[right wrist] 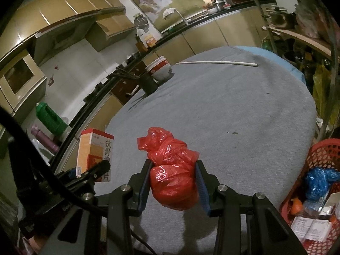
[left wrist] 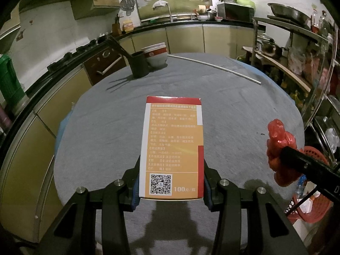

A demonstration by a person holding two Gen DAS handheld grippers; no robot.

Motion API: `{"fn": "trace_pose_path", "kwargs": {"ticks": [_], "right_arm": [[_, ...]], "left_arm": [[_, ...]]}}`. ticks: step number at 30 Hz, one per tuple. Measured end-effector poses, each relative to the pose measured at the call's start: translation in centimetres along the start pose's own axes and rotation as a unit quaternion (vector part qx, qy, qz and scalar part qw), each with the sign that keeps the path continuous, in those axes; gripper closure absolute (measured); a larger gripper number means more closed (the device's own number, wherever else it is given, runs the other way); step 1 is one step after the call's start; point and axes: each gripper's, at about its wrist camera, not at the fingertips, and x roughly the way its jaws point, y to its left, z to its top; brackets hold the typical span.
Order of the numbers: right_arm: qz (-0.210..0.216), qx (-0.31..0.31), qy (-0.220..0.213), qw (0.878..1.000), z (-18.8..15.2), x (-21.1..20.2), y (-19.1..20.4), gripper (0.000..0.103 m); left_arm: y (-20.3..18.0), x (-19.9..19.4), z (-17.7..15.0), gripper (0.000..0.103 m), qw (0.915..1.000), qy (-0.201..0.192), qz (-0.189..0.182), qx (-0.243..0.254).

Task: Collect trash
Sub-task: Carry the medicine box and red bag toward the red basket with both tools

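My left gripper (left wrist: pixel 171 182) is shut on an orange and white medicine box (left wrist: pixel 172 146) with a QR code, held above the round grey table (left wrist: pixel 127 116). The box also shows in the right wrist view (right wrist: pixel 93 150) at the left. My right gripper (right wrist: pixel 173 182) is shut on a knotted red plastic bag (right wrist: pixel 172 170), held above the table's near part. The bag also shows in the left wrist view (left wrist: pixel 278 146) at the right. A red mesh trash basket (right wrist: pixel 318 157) sits off the table's right edge, holding a blue bag, boxes and wrappers.
At the table's far side stand a black chopstick holder (left wrist: pixel 139 64), stacked bowls (left wrist: pixel 156 55) and a long white rod (left wrist: pixel 214 65). Kitchen counters curve behind and left. A metal shelf rack (left wrist: pixel 308 53) with pots stands at the right.
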Motion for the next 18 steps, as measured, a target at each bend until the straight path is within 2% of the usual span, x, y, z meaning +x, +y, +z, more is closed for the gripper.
{"fn": "trace_pose_path", "kwargs": {"ticks": [18], "right_arm": [[-0.004, 0.019, -0.009, 1.000, -0.4, -1.5, -1.1, 0.061]], "left_arm": [[-1.5, -0.2, 0.0, 0.055, 0.9997, -0.002, -0.003, 0.024]]}}
